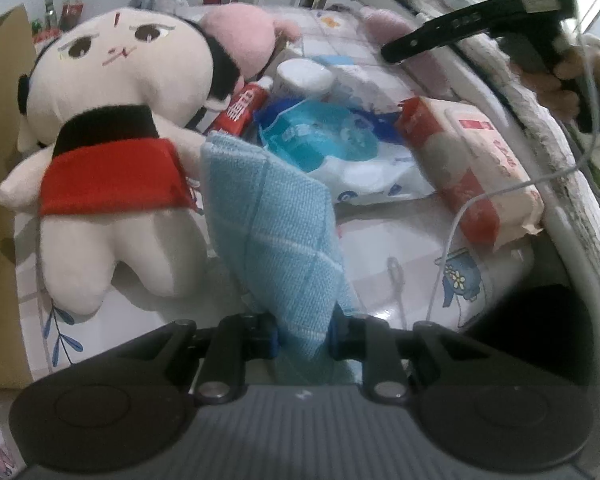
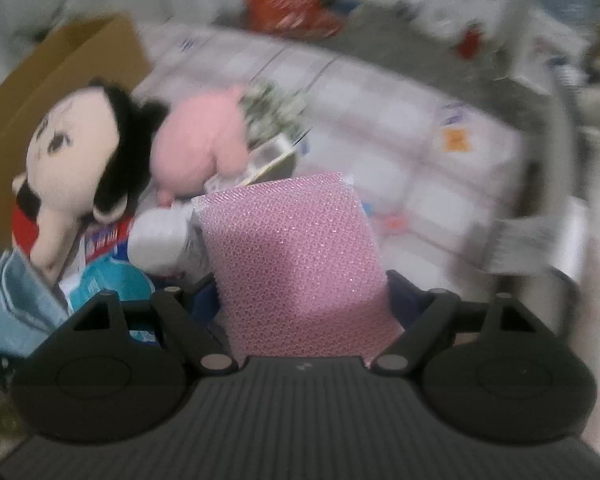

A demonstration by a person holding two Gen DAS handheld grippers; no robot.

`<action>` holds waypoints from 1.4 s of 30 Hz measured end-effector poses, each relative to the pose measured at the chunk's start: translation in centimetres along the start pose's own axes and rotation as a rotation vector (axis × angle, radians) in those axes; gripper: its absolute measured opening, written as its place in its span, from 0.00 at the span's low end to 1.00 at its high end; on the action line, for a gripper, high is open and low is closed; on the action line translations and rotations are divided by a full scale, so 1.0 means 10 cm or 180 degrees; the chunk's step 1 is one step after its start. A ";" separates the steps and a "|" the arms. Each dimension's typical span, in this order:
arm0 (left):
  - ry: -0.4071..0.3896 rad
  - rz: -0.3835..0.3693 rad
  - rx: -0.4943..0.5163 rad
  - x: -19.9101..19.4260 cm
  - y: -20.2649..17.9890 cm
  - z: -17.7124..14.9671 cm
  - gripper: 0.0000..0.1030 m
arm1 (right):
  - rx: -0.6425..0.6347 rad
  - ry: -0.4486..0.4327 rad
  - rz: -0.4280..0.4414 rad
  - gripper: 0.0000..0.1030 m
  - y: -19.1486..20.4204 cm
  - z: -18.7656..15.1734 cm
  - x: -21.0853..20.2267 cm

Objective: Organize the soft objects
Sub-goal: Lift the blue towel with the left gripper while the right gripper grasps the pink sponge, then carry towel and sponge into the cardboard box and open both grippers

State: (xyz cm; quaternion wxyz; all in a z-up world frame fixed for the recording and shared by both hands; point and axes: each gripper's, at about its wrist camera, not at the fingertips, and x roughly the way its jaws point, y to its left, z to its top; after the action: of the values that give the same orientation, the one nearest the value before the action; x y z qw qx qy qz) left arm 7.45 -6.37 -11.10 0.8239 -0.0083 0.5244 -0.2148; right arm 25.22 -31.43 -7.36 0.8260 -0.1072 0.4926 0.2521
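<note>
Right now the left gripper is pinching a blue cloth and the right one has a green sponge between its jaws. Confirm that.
One detail is wrong: the sponge in the right gripper is pink, not green, as the right wrist view shows. The left gripper does pinch the blue cloth, as the left wrist view shows.

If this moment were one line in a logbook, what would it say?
left gripper: shut on blue cloth | right gripper: pink sponge between its sides, grip unclear | doll: lying on table

White characters on the red tube (image 1: 242, 110) and red print on the tissue pack (image 1: 482, 164) are too blurred to read.
</note>
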 end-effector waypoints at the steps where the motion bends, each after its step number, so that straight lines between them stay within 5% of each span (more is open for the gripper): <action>1: -0.0015 -0.0014 0.0011 -0.03 -0.02 -0.01 0.21 | 0.0066 -0.0077 -0.0088 0.81 0.02 -0.03 -0.10; 5: -0.0070 -0.0067 0.0066 -0.16 -0.10 -0.08 0.20 | 0.0234 -0.0550 -0.0313 0.81 0.31 -0.30 -0.61; 11: -0.0262 -0.0128 0.0125 -0.52 -0.19 -0.22 0.20 | 0.0634 -0.1153 -0.0260 0.81 0.91 -0.79 -1.32; 20: -0.0820 -0.0143 0.0016 -1.40 -0.12 -0.39 0.20 | 0.0813 -0.1672 0.0181 0.81 1.74 -1.04 -1.90; 27: -0.1360 0.0144 -0.0293 -2.20 0.32 -0.44 0.20 | 0.0504 -0.1946 0.0706 0.81 2.39 -0.61 -2.08; 31: -0.1593 0.0564 -0.0416 -2.51 0.66 -0.41 0.20 | 0.0373 -0.1922 0.1049 0.81 2.71 -0.20 -2.03; 37: -0.1617 0.1042 -0.0572 -2.70 1.26 -0.11 0.20 | 0.0291 -0.1732 0.1379 0.81 3.18 0.60 -1.76; 42: -0.1356 0.1369 -0.0658 -2.52 1.93 0.29 0.20 | 0.0411 -0.1382 0.1504 0.81 3.52 1.35 -1.32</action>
State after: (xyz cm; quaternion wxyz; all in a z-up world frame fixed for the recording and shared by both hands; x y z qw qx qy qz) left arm 7.59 19.70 7.28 0.9365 -0.0258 0.3488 0.0252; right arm 11.97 0.14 13.27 0.8355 0.1190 0.3312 0.4220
